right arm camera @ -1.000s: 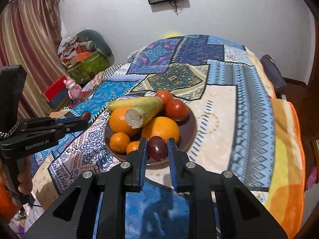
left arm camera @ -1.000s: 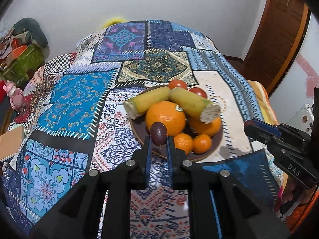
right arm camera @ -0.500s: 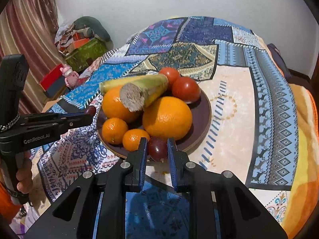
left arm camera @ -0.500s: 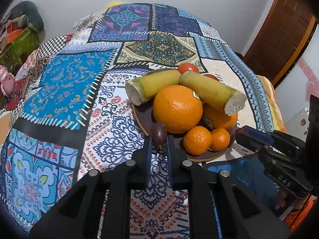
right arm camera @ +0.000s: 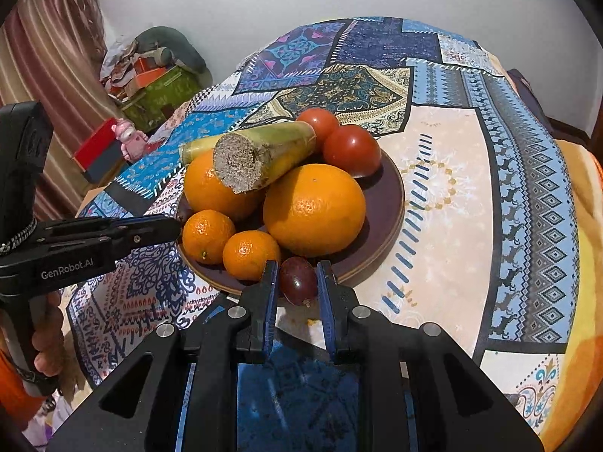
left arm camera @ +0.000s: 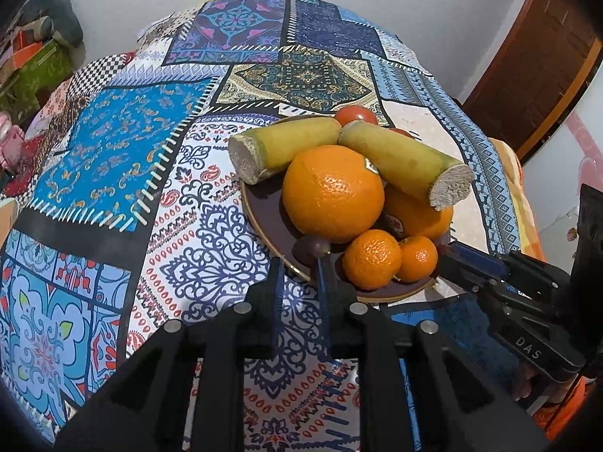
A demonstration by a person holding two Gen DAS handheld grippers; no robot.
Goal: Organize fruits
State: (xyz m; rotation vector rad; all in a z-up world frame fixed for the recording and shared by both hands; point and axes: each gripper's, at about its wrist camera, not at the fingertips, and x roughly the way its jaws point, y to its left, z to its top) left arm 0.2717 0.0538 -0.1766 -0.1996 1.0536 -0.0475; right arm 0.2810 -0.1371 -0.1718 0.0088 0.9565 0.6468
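One plate point(left arm camera: 264, 211) stands on the patchwork blanket point(left arm camera: 113, 158), and on or at it are two canes, two oranges, two mandarins, two tomatoes and two dark fruits. In the left wrist view the left cane point(left arm camera: 290, 147) has its long axis slanting from a cut end at the left up toward the plate's middle. The right cane point(left arm camera: 399, 162) slants from there down to a cut end at the right. The pair lie like a roof over the near orange point(left arm camera: 333, 192), and the far orange point(left arm camera: 418, 214) is under the right cane. The left gripper point(left arm camera: 297, 267) has just been opening its jaws, which now stand a narrow gap apart with nothing between them. The first dark fruit point(left arm camera: 311, 246) lies blurred on the plate just beyond the tips, at the foot of the near orange. To its right the big mandarin point(left arm camera: 371, 258) and the small mandarin point(left arm camera: 418, 258) touch. In the right wrist view a hand point(right arm camera: 47, 342) holds the left gripper's handle at the left edge. The rear tomato point(right arm camera: 316, 122) and the front tomato point(right arm camera: 352, 148) sit side by side at the plate's far side. The right gripper point(right arm camera: 297, 277) is closed on the second dark fruit point(right arm camera: 297, 282) at the plate's near rim. That fruit's long axis runs along the fingers, with the stem end toward the camera.
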